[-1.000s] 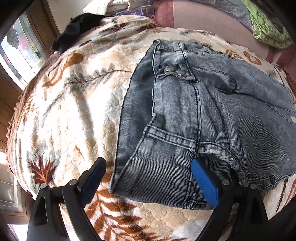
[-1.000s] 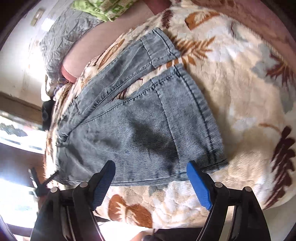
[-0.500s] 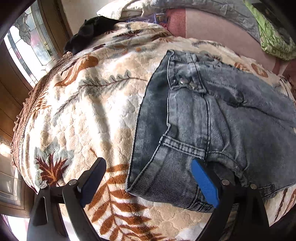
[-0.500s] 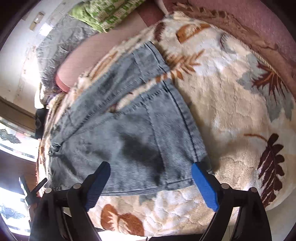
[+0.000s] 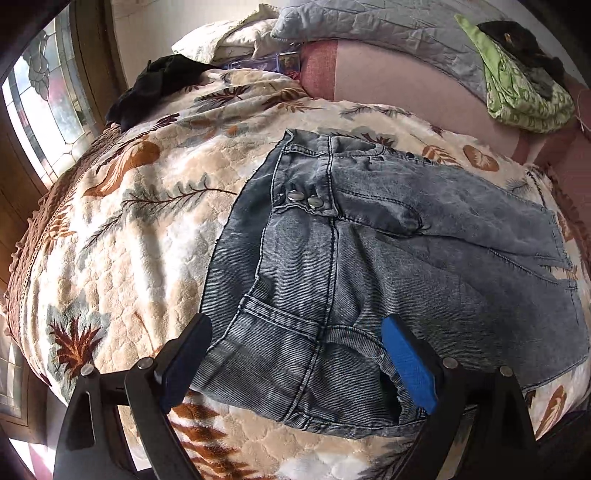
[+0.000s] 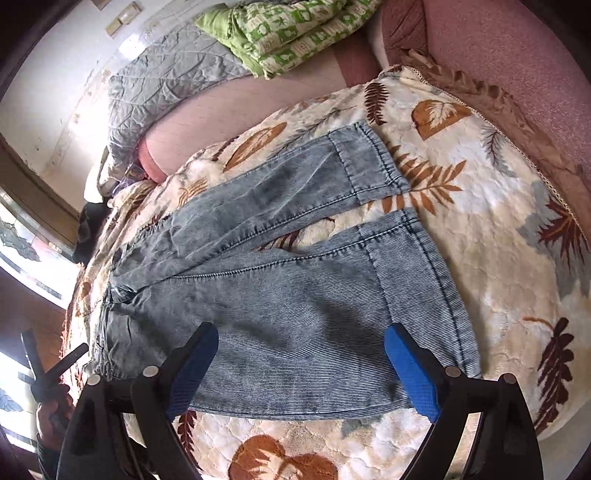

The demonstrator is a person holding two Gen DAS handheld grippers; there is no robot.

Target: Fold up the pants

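Observation:
Grey-blue jeans (image 5: 369,258) lie flat on a leaf-patterned blanket (image 5: 129,229). In the left wrist view the waistband, with two metal buttons (image 5: 304,198), faces left, and my left gripper (image 5: 295,328) hovers open over the waist's near corner, its pads touching no cloth. In the right wrist view the two legs (image 6: 295,295) lie side by side with a strip of blanket showing between them. My right gripper (image 6: 300,332) stands open above the near leg close to its hem (image 6: 436,288), holding nothing. A hand grips the left gripper (image 6: 48,373) at the lower left.
A black garment (image 5: 159,85) lies at the blanket's far left corner. A green patterned quilt (image 6: 284,29) and a grey quilt (image 6: 173,70) sit at the back on a pink sheet (image 6: 498,55). A stained-glass window (image 5: 44,110) is to the left. The bed's near edge lies just below both grippers.
Both grippers have drawn back and up from the jeans, so more of the bed shows. The right gripper's jaws have spread a little wider. The jeans lie where they were.

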